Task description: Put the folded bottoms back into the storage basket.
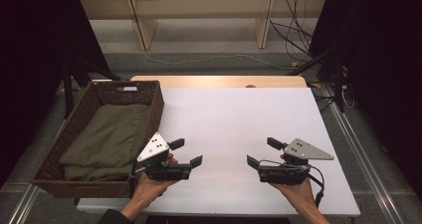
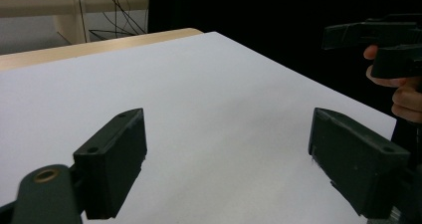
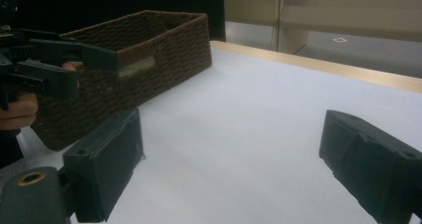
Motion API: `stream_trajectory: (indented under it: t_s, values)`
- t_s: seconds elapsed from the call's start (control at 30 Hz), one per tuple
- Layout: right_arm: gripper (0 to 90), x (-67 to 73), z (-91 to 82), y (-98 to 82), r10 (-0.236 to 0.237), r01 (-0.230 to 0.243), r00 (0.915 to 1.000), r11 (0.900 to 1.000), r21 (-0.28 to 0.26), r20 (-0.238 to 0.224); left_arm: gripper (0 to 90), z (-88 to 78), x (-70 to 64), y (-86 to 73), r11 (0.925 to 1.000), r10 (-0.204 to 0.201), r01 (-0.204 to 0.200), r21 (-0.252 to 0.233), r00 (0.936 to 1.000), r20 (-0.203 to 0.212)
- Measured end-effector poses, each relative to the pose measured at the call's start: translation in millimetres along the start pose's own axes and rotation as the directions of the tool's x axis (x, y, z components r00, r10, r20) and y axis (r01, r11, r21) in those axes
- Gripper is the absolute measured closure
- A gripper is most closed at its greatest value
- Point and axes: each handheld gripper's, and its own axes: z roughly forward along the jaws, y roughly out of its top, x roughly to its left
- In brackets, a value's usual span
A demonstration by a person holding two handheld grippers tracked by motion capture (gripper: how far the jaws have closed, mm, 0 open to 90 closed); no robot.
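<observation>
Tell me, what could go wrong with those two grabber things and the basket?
The left gripper is open close beside the wicker basket, so a swing that way might bump it. The basket sits at the table's left side, with its outer side seeming to overhang the white top; a hard shove could tip it off. The olive cloth inside lies loosely folded, so grabbing one layer may drag it out messily. The right gripper is open too, facing the left.

No words, numbers, brand marks or signs can be read anywhere here: the small pale tag (image 1: 130,88) on the far rim of the wicker basket (image 1: 79,115) is too small and blurred to make out.
</observation>
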Motion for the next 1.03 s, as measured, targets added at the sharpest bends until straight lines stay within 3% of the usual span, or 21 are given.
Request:
stream_trajectory:
  t_s: [1.03]
  values:
    - [11.3,3.3,2.4,-5.2,-0.010,0.010,1.0000,1.000,-0.002,0.000,10.8,-0.7,-0.6,-0.5,0.9993,0.013,-0.013,-0.035,0.9999,0.000]
